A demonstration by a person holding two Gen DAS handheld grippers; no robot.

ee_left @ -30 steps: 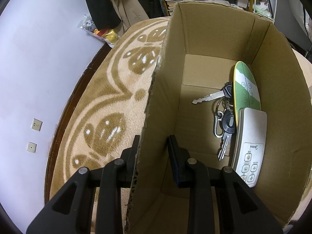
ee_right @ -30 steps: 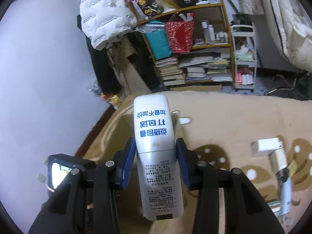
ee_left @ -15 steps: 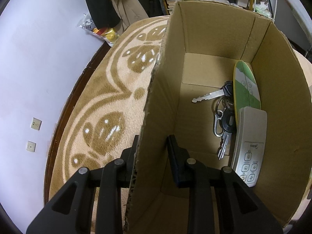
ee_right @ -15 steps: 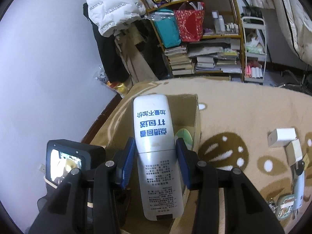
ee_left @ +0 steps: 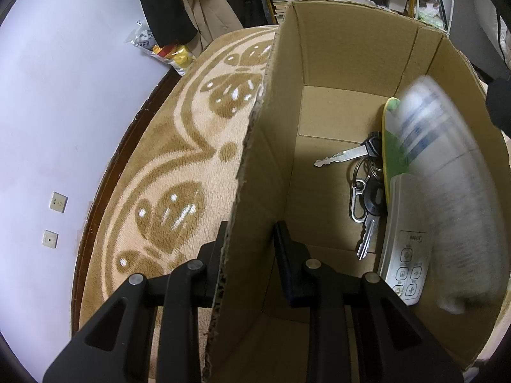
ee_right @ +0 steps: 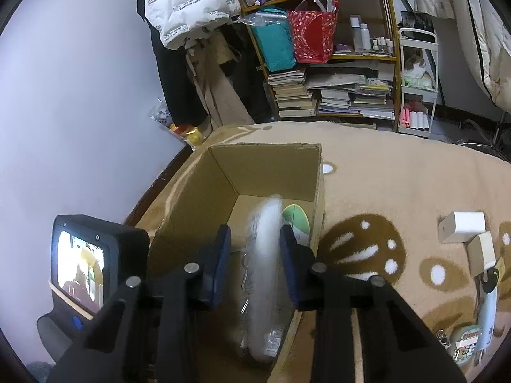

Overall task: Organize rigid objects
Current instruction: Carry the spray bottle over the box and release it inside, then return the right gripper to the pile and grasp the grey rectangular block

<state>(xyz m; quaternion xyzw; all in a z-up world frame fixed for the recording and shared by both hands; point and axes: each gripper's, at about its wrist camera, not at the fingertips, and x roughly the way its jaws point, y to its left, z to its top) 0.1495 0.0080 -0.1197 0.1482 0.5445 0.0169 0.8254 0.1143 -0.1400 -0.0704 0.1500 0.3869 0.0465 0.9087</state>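
Observation:
A cardboard box [ee_left: 351, 48] stands on the patterned rug. My left gripper [ee_left: 250, 236] is shut on the box's left wall, one finger outside and one inside. On the box floor lie a bunch of keys [ee_left: 364, 191], a green-and-white remote [ee_left: 391, 146] and a white remote [ee_left: 405, 255]. A white bottle [ee_left: 447, 191] with blue print, motion-blurred, is inside the box against its right wall. In the right wrist view my right gripper [ee_right: 255, 239] hovers open over the box [ee_right: 271, 166], and the blurred bottle [ee_right: 265, 271] drops below its fingers.
On the rug to the right lie two small white boxes [ee_right: 461, 231], a white device [ee_right: 487, 312] and a round tin [ee_right: 466, 338]. A crowded bookshelf [ee_right: 335, 95] and hanging coats stand behind. The left gripper's screen unit [ee_right: 83, 261] sits beside the box, with the wall further left.
My right gripper carried the white bottle over the box and let it go; the bottle now falls inside. The left gripper has kept its hold on the box wall.

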